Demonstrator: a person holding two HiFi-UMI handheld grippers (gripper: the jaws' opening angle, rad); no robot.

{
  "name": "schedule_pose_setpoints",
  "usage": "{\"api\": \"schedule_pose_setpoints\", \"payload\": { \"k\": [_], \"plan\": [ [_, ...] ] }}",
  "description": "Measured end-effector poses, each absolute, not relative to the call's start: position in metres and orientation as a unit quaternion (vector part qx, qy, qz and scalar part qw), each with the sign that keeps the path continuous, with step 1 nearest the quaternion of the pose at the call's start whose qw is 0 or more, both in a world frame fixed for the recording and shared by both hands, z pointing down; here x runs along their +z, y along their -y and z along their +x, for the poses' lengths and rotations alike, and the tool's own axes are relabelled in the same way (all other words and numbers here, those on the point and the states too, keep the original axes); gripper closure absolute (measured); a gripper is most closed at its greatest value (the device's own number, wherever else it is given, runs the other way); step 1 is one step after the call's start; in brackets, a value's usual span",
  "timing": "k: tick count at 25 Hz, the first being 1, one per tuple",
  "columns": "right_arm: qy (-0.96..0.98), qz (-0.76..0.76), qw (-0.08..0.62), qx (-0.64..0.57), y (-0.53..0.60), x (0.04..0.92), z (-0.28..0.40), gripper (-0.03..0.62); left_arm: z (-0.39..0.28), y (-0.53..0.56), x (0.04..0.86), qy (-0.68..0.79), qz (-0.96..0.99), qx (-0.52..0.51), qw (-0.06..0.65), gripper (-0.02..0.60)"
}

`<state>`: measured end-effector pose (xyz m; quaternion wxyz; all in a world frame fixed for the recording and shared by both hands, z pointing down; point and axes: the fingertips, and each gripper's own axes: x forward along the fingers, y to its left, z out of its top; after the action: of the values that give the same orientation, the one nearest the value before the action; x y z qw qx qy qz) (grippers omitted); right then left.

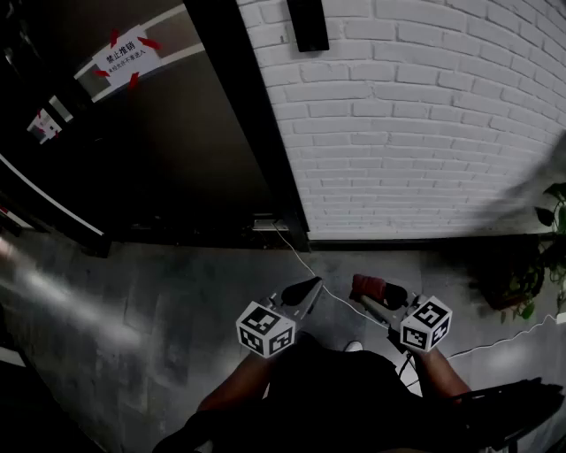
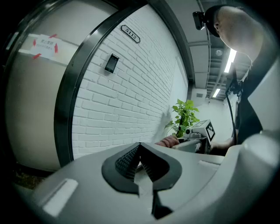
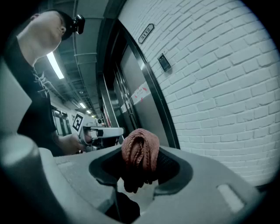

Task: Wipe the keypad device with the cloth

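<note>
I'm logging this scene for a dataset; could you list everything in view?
door: one, dark, left side
brick wall: one, white, right of the door
keypad device: one, black, high on the brick wall
sign: one, white with red arrows, on the door
cloth: one, reddish, bunched in the right tongs
plant: one, green, far right
cable: one, white, across the floor
left tongs: one, grey, shut and empty
right tongs: one, grey, shut on the cloth
</note>
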<state>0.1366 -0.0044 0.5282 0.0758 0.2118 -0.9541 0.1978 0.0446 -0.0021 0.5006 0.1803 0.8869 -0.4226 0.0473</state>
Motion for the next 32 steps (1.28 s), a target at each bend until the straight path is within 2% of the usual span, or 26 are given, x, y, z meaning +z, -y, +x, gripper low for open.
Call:
{"api": "schedule_pose_setpoints", "payload": {
  "k": [5, 10, 14, 18, 21, 24, 32],
  "plan": [
    [0.959, 0.220, 0.107, 0.141, 0.042, 0.512, 0.129, 0.431, 0.033, 0.030, 0.492, 0.410, 0.895, 0.059, 0.167, 0.565],
    [0.956, 0.257, 0.126, 0.059, 0.124, 0.444, 0.093, 0.431, 0.004, 0.096, 0.452, 0.382, 0.913, 0.058, 0.130, 0.565],
    [0.937, 0.338, 0.091, 0.004, 0.201, 0.348, 0.063, 0.431, -0.012, 0.159, 0.406, 0.340, 0.933, 0.056, 0.109, 0.565],
    [0.899, 0.434, 0.051, -0.021, 0.276, 0.259, 0.046, 0.431, -0.017, 0.205, 0.371, 0.299, 0.949, 0.080, 0.062, 0.565],
    [0.870, 0.489, 0.007, -0.065, 0.320, 0.191, 0.033, 0.431, -0.019, 0.227, 0.346, 0.274, 0.960, 0.055, 0.023, 0.566],
    [0.849, 0.518, -0.021, -0.105, 0.343, 0.140, 0.021, 0.431, -0.026, 0.232, 0.353, 0.262, 0.964, 0.010, 0.048, 0.565],
    [0.827, 0.540, -0.033, -0.155, 0.376, 0.083, 0.013, 0.432, -0.036, 0.206, 0.410, 0.229, 0.968, 0.045, 0.091, 0.565]
  ]
}}
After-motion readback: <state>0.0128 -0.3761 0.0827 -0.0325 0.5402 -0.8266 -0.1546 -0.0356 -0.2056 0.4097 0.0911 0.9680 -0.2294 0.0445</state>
